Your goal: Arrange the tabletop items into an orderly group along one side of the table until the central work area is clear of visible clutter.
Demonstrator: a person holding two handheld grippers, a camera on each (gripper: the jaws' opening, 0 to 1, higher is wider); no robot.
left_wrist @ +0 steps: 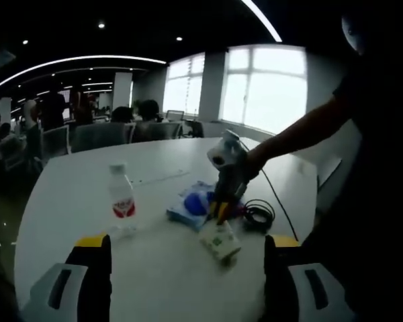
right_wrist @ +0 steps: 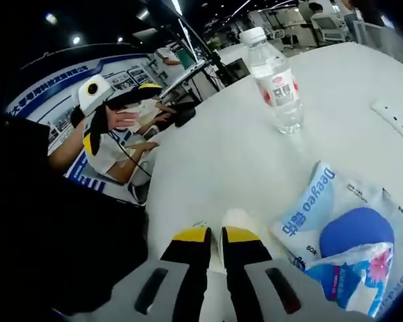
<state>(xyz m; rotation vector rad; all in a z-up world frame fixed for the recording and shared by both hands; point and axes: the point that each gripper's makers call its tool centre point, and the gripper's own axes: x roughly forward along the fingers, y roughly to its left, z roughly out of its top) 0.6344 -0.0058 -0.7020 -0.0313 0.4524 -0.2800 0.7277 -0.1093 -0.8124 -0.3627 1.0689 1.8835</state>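
Observation:
My right gripper [right_wrist: 218, 235] is shut on a small white and green packet [right_wrist: 238, 217]. In the left gripper view that gripper [left_wrist: 218, 213] comes in from the right on a person's arm and pinches the packet [left_wrist: 220, 243] at table level, near the front of the white table [left_wrist: 67, 194]. Just behind it lies a blue and white tissue pack [left_wrist: 190, 204] [right_wrist: 342, 235]. A water bottle [left_wrist: 121, 198] [right_wrist: 275, 77] with a red label stands upright further left. My left gripper [left_wrist: 187, 265] is open over the table's near edge, holding nothing.
A coiled black cable [left_wrist: 258, 215] lies right of the tissue pack, with its lead running to the far edge. A flat white strip [right_wrist: 396, 117] lies beyond the pack. Chairs [left_wrist: 97, 134] and people stand behind the table. Bare tabletop [right_wrist: 208, 154] lies left of the bottle.

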